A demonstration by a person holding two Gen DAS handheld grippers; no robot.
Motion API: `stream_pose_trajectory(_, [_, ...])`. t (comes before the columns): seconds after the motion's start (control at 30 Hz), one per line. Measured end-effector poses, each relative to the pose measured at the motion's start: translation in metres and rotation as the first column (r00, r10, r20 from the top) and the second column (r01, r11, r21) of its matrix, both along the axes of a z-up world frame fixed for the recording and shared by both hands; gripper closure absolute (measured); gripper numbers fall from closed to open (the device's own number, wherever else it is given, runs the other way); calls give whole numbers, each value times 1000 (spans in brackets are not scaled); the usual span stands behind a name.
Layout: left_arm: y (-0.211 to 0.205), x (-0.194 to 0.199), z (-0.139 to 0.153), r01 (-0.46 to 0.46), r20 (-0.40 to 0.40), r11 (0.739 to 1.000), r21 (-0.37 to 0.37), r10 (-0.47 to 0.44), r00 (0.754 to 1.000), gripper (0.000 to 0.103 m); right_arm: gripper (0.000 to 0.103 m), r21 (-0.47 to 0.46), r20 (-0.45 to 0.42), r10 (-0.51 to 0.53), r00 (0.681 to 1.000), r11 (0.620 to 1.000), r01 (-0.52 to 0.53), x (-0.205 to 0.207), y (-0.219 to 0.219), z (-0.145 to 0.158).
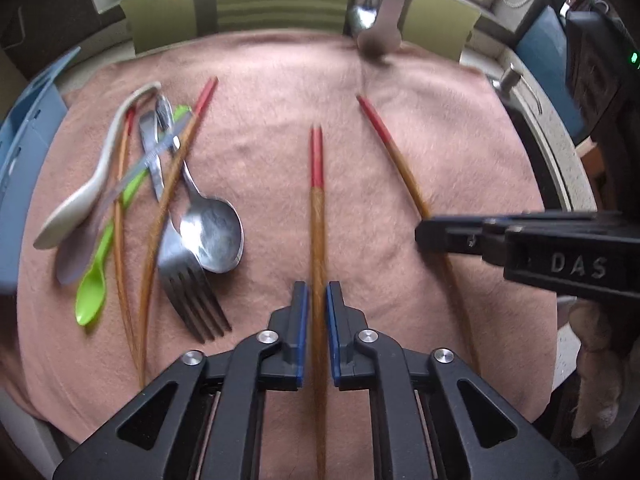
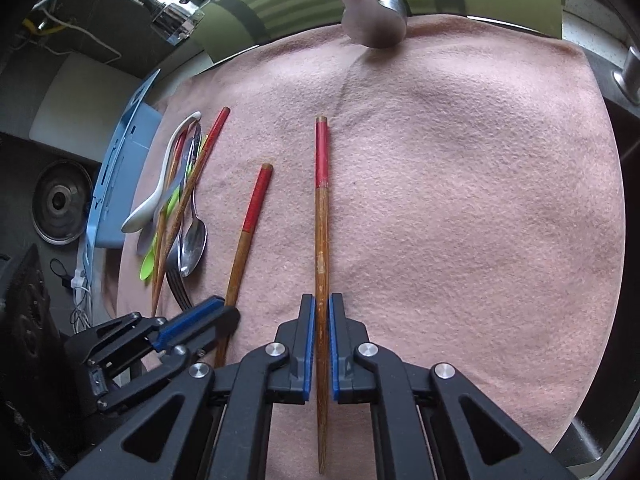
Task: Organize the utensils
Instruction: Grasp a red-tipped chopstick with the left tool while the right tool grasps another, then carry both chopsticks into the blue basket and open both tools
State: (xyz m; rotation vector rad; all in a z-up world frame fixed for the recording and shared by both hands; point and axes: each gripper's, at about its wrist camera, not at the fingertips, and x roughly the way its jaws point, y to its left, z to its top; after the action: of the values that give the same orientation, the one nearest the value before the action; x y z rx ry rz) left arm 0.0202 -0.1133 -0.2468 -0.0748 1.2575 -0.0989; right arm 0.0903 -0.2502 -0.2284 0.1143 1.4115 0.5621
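Observation:
My left gripper (image 1: 317, 292) is shut on the wooden shaft of a red-ended chopstick (image 1: 317, 200), which points away from me over the pink towel (image 1: 260, 120). My right gripper (image 2: 322, 304) is shut on a second red-ended chopstick (image 2: 321, 200). The two chopsticks lie almost parallel, the left one (image 2: 256, 200) a little to the left of the right one. Each gripper shows in the other's view: the right gripper (image 1: 424, 236) at the right edge, the left gripper (image 2: 228, 312) at lower left. I cannot tell whether the chopsticks rest on the towel or hang just above it.
A heap of utensils lies at the towel's left: a white spoon (image 1: 88, 192), a green plastic spoon (image 1: 94, 288), a metal spoon (image 1: 212, 236), a fork (image 1: 188, 288) and several more chopsticks (image 1: 160, 220). A blue tray (image 1: 24, 152) stands beside it. A faucet (image 2: 376, 4) hangs over the far edge.

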Motion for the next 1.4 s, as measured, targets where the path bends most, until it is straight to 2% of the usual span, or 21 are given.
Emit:
stream_pose_trajectory(0.13, [-10, -1, 0, 47, -14, 997, 58, -46, 999, 92, 97, 1, 7, 19, 1000, 1000, -19, -5, 8, 3])
stream_pose_trajectory(0.3, [-7, -1, 1, 44, -38, 999, 32, -43, 998, 90, 97, 2, 11, 17, 1000, 1000, -17, -7, 10, 1])
stream_pose_trajectory(0.37, [-7, -2, 1, 36, -18, 999, 35, -35, 999, 97, 97, 11, 8, 5, 1000, 1000, -5, -6, 8, 0])
stream_pose_trajectory(0.57, [3, -4, 5, -29, 39, 999, -25, 30, 999, 98, 97, 26, 4, -13, 1000, 1000, 13, -7, 1, -3])
stream_pose_trajectory(0.77, [0, -5, 18, -38, 100, 999, -39, 42, 994, 98, 97, 36, 16, -13, 1000, 999, 12, -9, 0, 2])
stream_pose_trajectory(0.97, [13, -9, 35, -61, 137, 997, -47, 67, 988, 98, 97, 85, 21, -17, 1000, 996, 16, -8, 6, 17])
stream_pose_trajectory(1.13, [45, -14, 57, -115, 171, 990, -78, 127, 977, 98, 97, 124, 33, 20, 999, 992, -24, -10, 38, 35])
stream_pose_trajectory(1.4, [138, -17, 87, -178, 222, 981, -74, 190, 956, 98, 97, 170, 90, 115, 989, 977, -129, -15, 147, 67])
